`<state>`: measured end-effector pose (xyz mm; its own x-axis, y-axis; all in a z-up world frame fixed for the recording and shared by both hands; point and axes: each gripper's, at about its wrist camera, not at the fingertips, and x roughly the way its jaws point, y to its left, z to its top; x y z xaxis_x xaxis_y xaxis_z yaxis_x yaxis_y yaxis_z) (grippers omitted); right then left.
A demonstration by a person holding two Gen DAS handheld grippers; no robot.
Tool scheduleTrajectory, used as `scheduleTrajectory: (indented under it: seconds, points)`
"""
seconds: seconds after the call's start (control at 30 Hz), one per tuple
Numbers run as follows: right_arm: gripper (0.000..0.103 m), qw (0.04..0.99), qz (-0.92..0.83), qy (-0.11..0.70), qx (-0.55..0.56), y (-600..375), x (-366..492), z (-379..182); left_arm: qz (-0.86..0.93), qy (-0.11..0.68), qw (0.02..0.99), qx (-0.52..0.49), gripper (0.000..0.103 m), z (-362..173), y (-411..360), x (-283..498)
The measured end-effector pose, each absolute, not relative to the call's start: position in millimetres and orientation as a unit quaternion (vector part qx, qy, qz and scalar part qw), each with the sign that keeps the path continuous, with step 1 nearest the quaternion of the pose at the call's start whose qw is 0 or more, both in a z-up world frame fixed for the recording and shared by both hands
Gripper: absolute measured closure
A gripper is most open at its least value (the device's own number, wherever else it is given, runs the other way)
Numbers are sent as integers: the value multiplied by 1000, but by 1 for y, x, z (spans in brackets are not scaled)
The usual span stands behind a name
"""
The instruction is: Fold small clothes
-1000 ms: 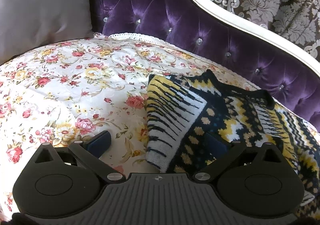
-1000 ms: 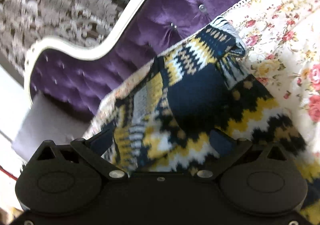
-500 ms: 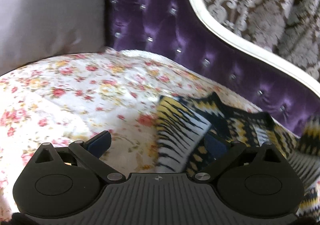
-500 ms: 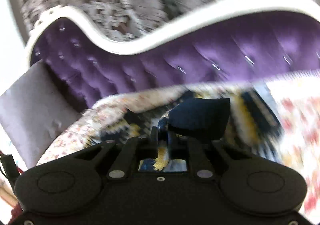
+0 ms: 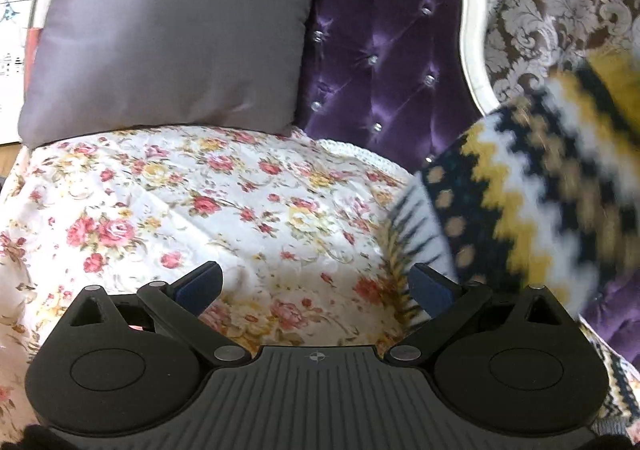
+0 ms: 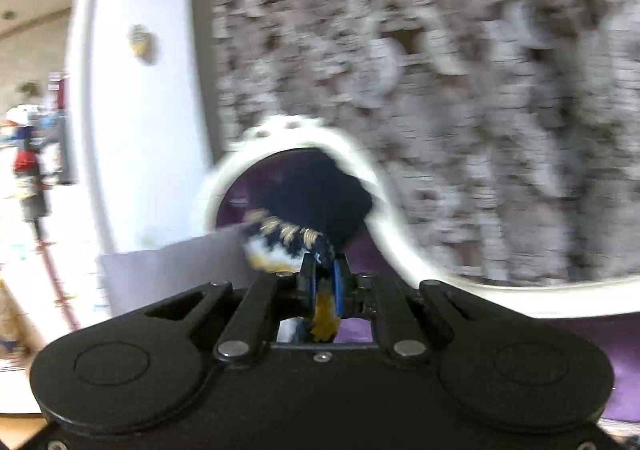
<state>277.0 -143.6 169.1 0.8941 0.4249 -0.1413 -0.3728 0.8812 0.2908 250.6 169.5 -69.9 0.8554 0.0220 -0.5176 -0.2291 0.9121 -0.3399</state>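
A knitted sweater (image 5: 532,186) in navy, yellow and white hangs blurred at the right of the left wrist view, lifted off the floral seat cover (image 5: 224,202). Its lower edge still trails on the cover by my left gripper's right finger. My left gripper (image 5: 312,286) stands open low over the cover with nothing between its fingers. In the right wrist view my right gripper (image 6: 324,274) is shut on a bunched fold of the sweater (image 6: 288,238), raised up in front of the sofa's back; the rest of the garment hangs below, out of that view.
A grey cushion (image 5: 168,30) leans at the seat's far left end. The purple tufted sofa back (image 5: 384,50) with a white frame (image 5: 472,34) rises behind. Patterned wallpaper (image 6: 460,70) fills the wall beyond.
My right gripper closed on the sweater and lifted it high, rolling as it rose. The sweater left the seat and now hangs at the right. My left gripper turned leftward toward the cushion.
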Motion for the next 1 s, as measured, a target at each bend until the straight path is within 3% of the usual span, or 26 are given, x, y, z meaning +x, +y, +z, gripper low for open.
scheduleTrajectory:
  seconds: [0.23, 0.33, 0.67, 0.87, 1.0]
  points:
    - [85, 930, -36, 317, 184, -263, 299, -19, 43, 278, 943, -176, 3, -76, 155, 257]
    - [85, 908, -62, 350, 223, -287, 287, -64, 40, 273, 949, -150, 3, -73, 147, 257]
    - [83, 919, -5, 335, 209, -279, 292, -54, -27, 225, 973, 47, 3, -44, 70, 268]
    - [81, 919, 2, 343, 195, -267, 303, -48, -19, 324, 934, 151, 8, -88, 51, 301]
    - [81, 937, 49, 302, 166, -248, 306, -17, -15, 348, 932, 100, 5, -100, 88, 299]
